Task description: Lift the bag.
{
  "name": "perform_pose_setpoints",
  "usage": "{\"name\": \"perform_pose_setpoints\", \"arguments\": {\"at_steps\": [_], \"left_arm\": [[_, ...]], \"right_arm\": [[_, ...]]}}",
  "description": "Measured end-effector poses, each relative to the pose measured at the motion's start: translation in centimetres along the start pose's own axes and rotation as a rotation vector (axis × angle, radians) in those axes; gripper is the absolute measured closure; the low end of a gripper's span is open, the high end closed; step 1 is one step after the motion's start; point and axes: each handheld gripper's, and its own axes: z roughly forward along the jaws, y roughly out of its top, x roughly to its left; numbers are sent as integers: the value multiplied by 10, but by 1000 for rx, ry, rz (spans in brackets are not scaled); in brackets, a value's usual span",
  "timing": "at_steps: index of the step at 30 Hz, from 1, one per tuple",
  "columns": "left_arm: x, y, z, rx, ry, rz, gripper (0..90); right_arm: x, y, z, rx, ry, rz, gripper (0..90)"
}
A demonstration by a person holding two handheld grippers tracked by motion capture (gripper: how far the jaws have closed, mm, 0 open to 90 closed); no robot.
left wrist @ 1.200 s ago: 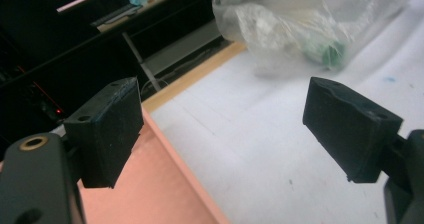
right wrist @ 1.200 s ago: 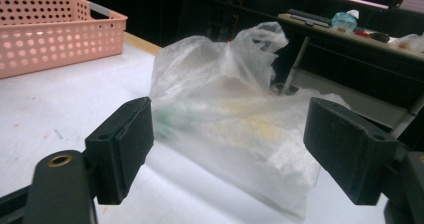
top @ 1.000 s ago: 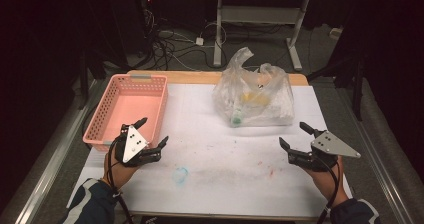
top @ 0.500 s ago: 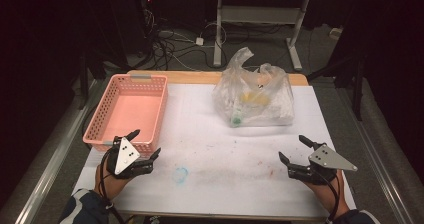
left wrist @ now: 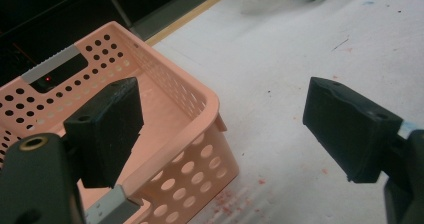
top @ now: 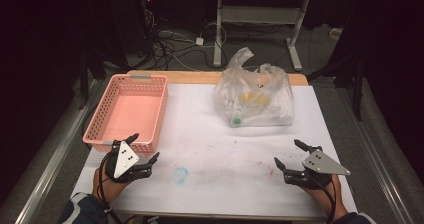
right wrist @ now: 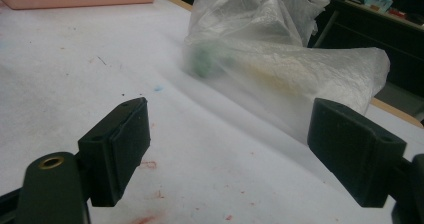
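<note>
Both grippers hang with jaws apart near the front edge of the white surface: the left gripper just beside the pink basket, the right gripper well short of the plastic bag. Bare, stained surface lies between them; dark room beyond.

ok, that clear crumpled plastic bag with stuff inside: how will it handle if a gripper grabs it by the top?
The clear crumpled plastic bag is probably floppy: its thin film sags and creases. The yellow and green contents would likely slump and shift. The knotted top looks the likeliest pinch point.
</note>
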Motion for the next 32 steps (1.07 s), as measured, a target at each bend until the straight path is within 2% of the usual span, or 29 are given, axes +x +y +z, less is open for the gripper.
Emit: {"name": "perform_pose_setpoints", "arguments": {"at_steps": [17,32], "left_arm": [[-1,1,3,16,-12,-2,161],[0,3,6,6,-18,2,161]], "right_arm": [[0,0,-1,0,0,-6,179],[-2,-1,1,10,3,3,173]]}}
